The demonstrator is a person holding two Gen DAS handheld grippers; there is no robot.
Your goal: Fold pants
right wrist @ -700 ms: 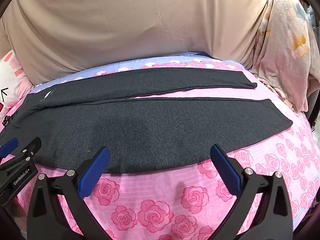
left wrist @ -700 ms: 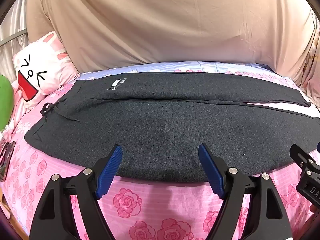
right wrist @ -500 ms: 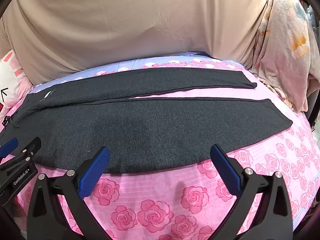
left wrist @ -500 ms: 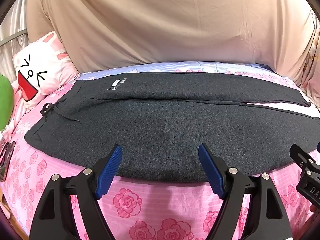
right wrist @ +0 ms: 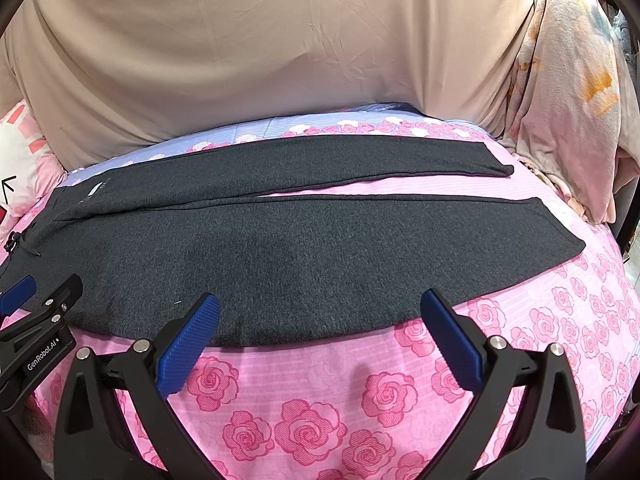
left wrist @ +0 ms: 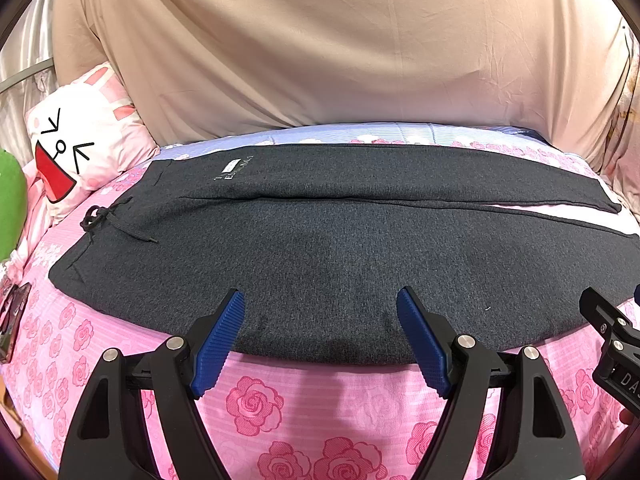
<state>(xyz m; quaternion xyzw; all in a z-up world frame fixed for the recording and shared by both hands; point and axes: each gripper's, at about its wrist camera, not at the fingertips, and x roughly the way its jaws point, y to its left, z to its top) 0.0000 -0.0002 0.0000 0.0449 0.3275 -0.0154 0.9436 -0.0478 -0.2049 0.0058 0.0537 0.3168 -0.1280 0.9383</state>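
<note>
**Two wide claws poised at the near hem**

Both the left claw [left wrist: 320, 336] and right claw [right wrist: 320, 332] gape empty above the near edge of the dark grey knit pants [left wrist: 340, 248], spread flat across the pink rose-print bed [right wrist: 304, 408], probably to pinch that leg for folding.

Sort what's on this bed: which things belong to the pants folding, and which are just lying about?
Part of the job:
- dark grey pants, spread flat, legs slightly apart
- left tool, open, at the near edge
- right tool, open, at the near edge

Just lying about:
- cartoon-face pillow
- green plush
- rose-print bedsheet
- beige cloth behind
</note>
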